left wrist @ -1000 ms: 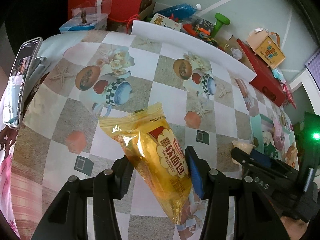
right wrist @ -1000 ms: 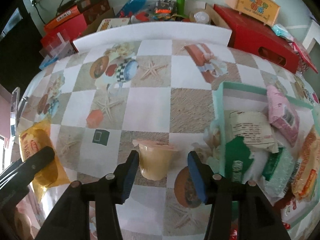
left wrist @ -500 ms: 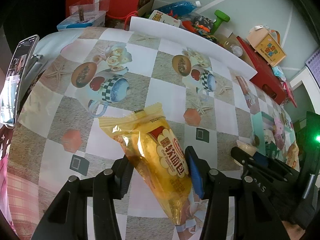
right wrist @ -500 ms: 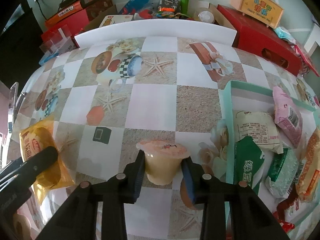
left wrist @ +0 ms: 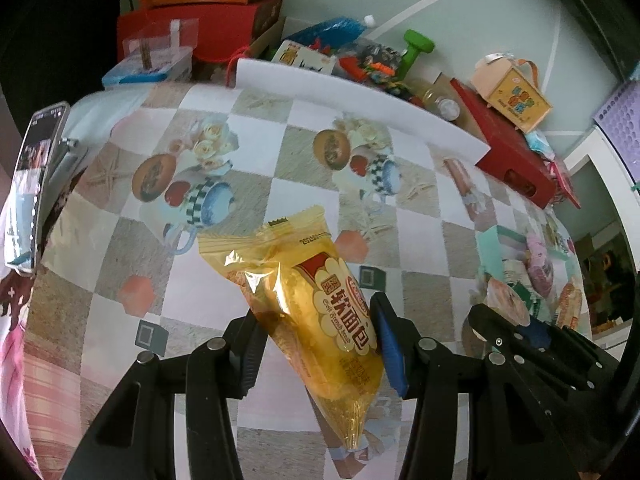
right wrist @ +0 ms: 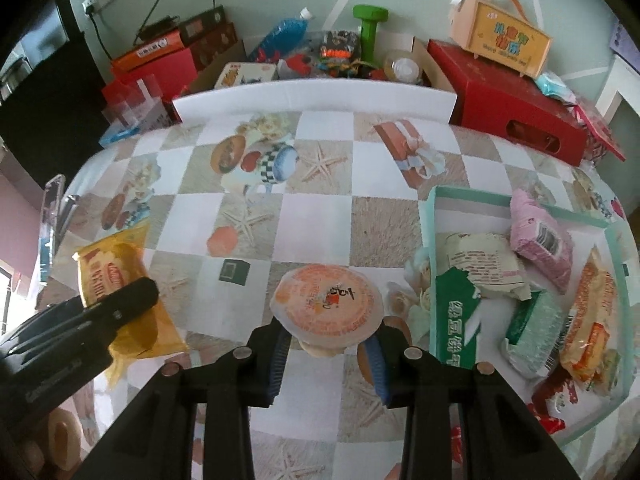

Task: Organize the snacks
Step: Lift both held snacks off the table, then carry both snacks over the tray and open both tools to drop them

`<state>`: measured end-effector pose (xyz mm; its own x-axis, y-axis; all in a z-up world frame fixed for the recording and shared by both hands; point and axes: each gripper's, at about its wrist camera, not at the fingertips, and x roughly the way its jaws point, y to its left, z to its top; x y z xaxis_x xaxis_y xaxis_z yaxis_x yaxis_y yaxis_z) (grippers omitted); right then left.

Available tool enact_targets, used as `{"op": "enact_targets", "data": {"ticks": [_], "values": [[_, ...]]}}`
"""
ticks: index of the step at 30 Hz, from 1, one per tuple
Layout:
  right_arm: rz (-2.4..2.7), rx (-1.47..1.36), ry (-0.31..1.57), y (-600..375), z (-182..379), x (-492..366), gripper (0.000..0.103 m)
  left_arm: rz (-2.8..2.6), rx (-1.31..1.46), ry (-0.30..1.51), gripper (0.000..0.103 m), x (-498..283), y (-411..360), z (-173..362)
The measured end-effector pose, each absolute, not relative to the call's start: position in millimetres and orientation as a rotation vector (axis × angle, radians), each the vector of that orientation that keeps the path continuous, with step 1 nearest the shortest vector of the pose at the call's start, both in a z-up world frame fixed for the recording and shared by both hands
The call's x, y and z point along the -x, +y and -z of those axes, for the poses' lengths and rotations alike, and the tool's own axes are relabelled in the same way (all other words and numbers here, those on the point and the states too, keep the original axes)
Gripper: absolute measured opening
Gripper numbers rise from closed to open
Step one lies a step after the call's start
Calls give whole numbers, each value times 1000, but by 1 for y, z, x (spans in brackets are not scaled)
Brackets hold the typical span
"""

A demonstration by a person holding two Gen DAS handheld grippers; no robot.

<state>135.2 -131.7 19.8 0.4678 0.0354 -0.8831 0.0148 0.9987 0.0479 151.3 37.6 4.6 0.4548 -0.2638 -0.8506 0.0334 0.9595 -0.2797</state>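
The jelly cup [right wrist: 327, 309] sits clamped between the jaws of the right gripper [right wrist: 327, 354], held clear above the checkered tablecloth [right wrist: 256, 184] just left of the green tray [right wrist: 434, 240]. Over on the other side, the left gripper [left wrist: 316, 344] pinches a yellow bread packet [left wrist: 316, 300] at its middle, tail hanging down. Both snacks are in hand, so this looks like the carry step. Next move, by the look of it: swing the cup right over the tray rim and find a gap among the packets already piled there. The right view shows the tray's contents plainly; the left view catches only a sliver of the tray but reads the packet's label and shows a phone [left wrist: 32, 192] propped at the table's edge.
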Motion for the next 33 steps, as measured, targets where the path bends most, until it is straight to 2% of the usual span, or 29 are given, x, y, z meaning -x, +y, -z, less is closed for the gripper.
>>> {"op": "enact_targets", "data": {"ticks": [17,33], "values": [[39,-96,998,-175,-62,-102,37,280,112,968,52,-131,-10,-53],[230,-193,974,-294,-74,-60,37,500,19,942,52,-115,-108,-92]]}}
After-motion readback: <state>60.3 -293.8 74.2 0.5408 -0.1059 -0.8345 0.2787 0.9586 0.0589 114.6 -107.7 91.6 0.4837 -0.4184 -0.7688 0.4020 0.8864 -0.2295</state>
